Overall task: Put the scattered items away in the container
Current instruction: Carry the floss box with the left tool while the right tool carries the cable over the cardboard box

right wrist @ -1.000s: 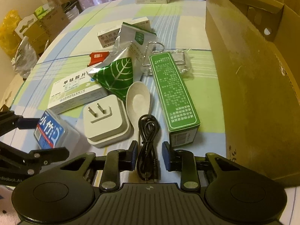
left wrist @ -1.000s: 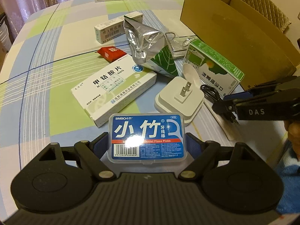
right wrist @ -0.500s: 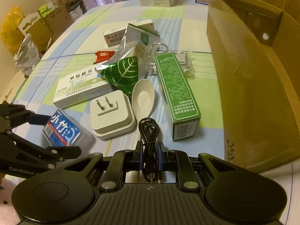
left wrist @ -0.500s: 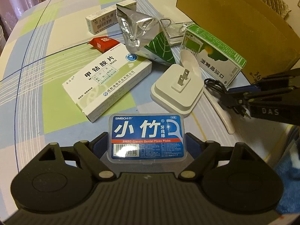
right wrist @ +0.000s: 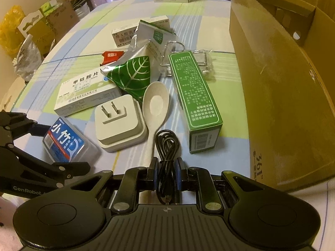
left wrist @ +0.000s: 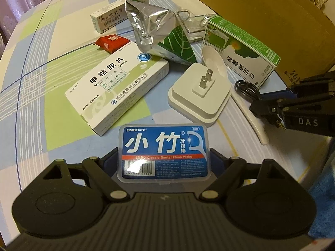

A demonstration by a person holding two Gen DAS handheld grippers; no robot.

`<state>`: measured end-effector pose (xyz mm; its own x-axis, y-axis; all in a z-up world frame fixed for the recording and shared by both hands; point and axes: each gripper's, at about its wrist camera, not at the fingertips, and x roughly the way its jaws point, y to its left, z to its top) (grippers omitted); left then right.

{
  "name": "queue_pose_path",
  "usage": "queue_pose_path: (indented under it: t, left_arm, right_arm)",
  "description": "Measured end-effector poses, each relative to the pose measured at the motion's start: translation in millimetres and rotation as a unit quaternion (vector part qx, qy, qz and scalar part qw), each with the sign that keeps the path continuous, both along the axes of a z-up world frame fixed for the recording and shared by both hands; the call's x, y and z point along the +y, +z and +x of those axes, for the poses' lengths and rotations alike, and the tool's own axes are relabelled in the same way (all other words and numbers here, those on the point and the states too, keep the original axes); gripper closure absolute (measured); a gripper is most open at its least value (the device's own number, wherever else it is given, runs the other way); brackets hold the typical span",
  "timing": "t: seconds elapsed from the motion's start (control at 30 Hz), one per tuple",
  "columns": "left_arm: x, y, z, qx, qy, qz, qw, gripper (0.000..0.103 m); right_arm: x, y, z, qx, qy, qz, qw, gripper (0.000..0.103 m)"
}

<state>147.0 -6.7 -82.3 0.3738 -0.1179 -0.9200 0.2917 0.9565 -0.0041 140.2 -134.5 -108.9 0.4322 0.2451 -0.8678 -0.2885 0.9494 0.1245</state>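
Observation:
My left gripper (left wrist: 163, 161) is shut on a clear box of dental floss picks (left wrist: 163, 150) with a blue label, its pads pressing on both short ends. The same floss box (right wrist: 62, 144) sits low at the left in the right wrist view. My right gripper (right wrist: 166, 173) is shut on a coiled black cable (right wrist: 167, 144), whose loop sticks out ahead of the fingers. An open cardboard box (right wrist: 282, 83) stands along the right side of the table.
On the checked tablecloth lie a white plug adapter (right wrist: 119, 123), a white spoon (right wrist: 156, 102), a long green carton (right wrist: 194, 96), a white medicine box (right wrist: 83, 92), a foil leaf pouch (right wrist: 134, 73), a red sachet (right wrist: 112, 55) and a wire rack (right wrist: 188, 56).
My right gripper's jaws stood apart around the cable and have closed on it. The left gripper keeps its hold on the floss box and has tilted slightly.

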Motion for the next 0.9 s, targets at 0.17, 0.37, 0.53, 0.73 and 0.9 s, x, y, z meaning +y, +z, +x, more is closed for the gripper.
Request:
queue_pose_path:
  t: [0.17, 0.37, 0.53, 0.73, 0.9]
  left_arm:
    - [-1, 0, 0, -0.004, -0.002, 0.004, 1.0, 0.02]
    - [1, 14, -4, -0.032, 0.003, 0.0, 0.9995, 0.02]
    - [1, 39, -9, -0.053, 0.012, -0.013, 0.9984, 0.02]
    - [-21, 79, -21, -0.087, -0.004, -0.025, 0.9959, 0.02]
    - [-54, 109, -26, -0.109, -0.029, -0.038, 0.9929, 0.02]
  right_arm:
    - [8, 0, -3, -0.015, 0.019, -0.022, 0.999, 0.092]
    - [4, 20, -11, -0.05, 0.015, 0.001, 0.999, 0.093]
    - [-2, 51, -18, -0.078, 0.007, 0.026, 0.997, 0.093]
    - [-28, 92, -30, -0.107, -0.017, 0.049, 0.993, 0.092]
    - [-69, 126, -41, -0.138, -0.052, 0.054, 0.988, 0.092]
